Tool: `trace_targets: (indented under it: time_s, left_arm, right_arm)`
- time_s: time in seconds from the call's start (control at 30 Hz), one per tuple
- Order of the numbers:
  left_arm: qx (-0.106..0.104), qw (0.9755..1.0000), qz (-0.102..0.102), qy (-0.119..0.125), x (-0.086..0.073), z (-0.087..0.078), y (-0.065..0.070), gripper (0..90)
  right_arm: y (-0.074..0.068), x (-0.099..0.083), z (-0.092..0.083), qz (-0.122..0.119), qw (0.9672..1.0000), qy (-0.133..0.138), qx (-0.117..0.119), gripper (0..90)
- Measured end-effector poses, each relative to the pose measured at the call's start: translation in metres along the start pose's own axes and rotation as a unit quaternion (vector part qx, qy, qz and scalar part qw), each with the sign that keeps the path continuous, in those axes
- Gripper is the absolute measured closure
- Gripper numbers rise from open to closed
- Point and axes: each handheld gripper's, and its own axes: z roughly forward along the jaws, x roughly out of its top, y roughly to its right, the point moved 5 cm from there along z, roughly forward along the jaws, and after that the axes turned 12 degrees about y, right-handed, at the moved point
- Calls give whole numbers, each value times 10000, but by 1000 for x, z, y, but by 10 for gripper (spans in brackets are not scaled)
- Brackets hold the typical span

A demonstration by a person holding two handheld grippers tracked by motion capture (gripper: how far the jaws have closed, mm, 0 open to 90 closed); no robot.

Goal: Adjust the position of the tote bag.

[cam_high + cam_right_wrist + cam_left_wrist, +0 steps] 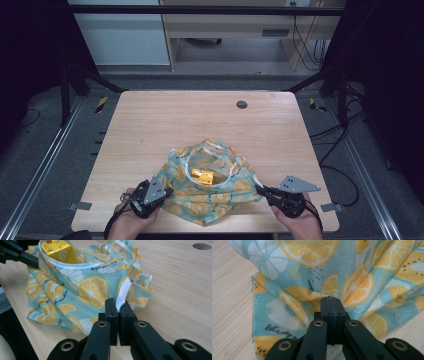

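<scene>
Two hand-held grippers pinch one cloth bag (pixel 212 192) printed with citrus slices, which lies on the near half of the tabletop (pixel 150 125). Your left hand-held gripper (pixel 331 302) has its jaws pressed together on a fold at the bag's left edge. At the middle, a yellow carton (pixel 202 175) sits inside the bag's open mouth. Your right hand-held gripper (pixel 117 305) clamps the white-trimmed hem at the bag's right edge.

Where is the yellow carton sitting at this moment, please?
In the high view the yellow carton sits inside the open fruit-print bag, near the table's front edge, between the two grippers.
</scene>
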Motion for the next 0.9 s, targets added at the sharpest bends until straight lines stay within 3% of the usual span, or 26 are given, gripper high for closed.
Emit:
trace_targets:
  time_s: [0.4, 0.53, 0.9]
  left_arm:
    - [72, 9999, 11, -137, -2, 16, -8, 900]
    - [89, 9997, 97, -229, -3, 21, -11, 900]
    - [123, 9995, 96, -292, -4, 35, -15, 900]
  right_arm:
    - [4, -6, 8, 3, 9997, -237, -57, 865]
    - [4, -6, 10, -44, 9996, -276, -29, 883]
    - [9, -9, 19, -156, 9987, -473, -113, 883]
